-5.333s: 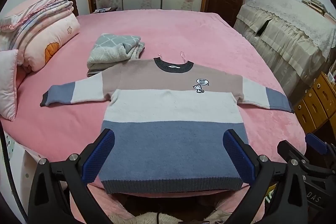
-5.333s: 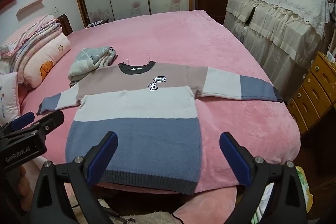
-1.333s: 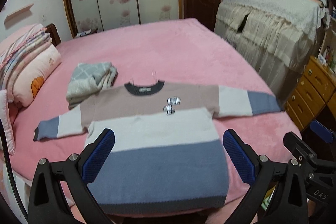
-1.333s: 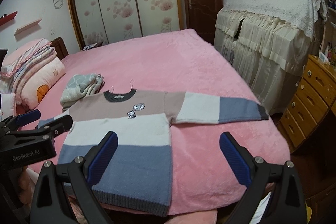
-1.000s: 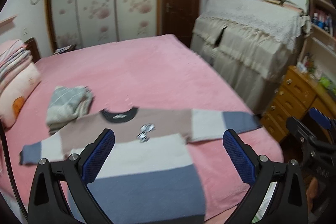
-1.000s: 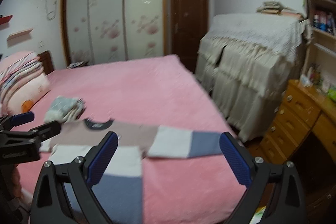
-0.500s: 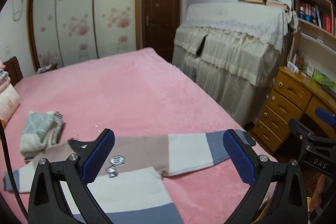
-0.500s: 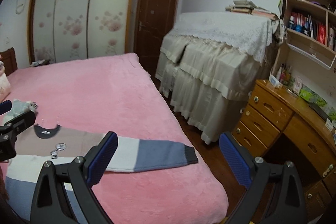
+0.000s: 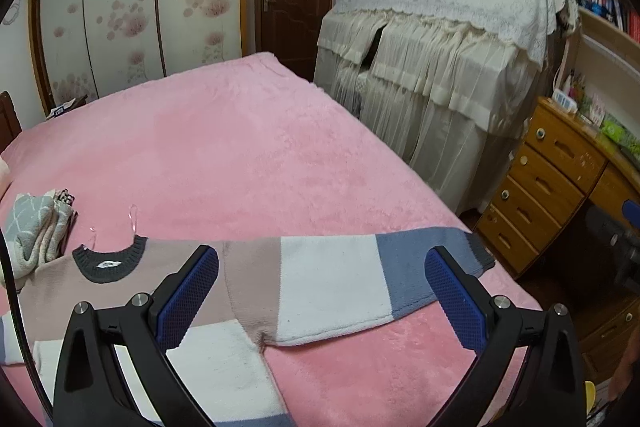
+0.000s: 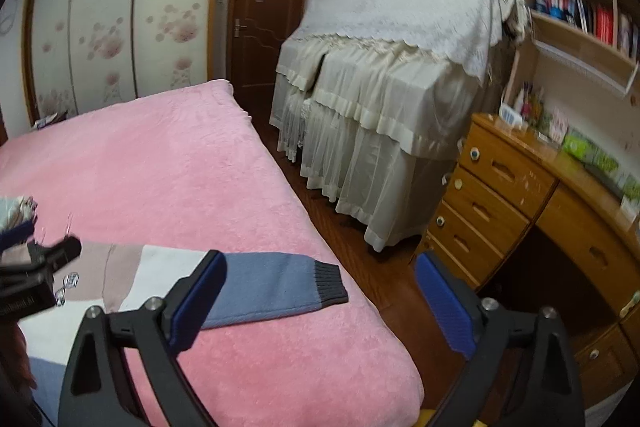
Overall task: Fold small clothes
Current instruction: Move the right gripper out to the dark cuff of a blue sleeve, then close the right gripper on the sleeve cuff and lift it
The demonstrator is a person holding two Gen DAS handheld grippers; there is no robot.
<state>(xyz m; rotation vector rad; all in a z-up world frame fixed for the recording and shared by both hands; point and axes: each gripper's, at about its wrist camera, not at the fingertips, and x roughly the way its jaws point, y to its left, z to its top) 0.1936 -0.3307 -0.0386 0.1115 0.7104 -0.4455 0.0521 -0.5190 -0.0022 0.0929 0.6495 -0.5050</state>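
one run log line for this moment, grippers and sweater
stage: reaching for sleeve | sweater: flat on bed, unfolded | left gripper: open, empty | right gripper: open, just closing slightly, empty, near sleeve cuff

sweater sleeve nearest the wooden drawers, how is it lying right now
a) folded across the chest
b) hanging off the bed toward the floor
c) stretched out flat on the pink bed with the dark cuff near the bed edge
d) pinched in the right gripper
c: the sleeve lies spread flat on the pink bed, its dark cuff close to the bed's edge; the right gripper stands open with nothing between its pads.
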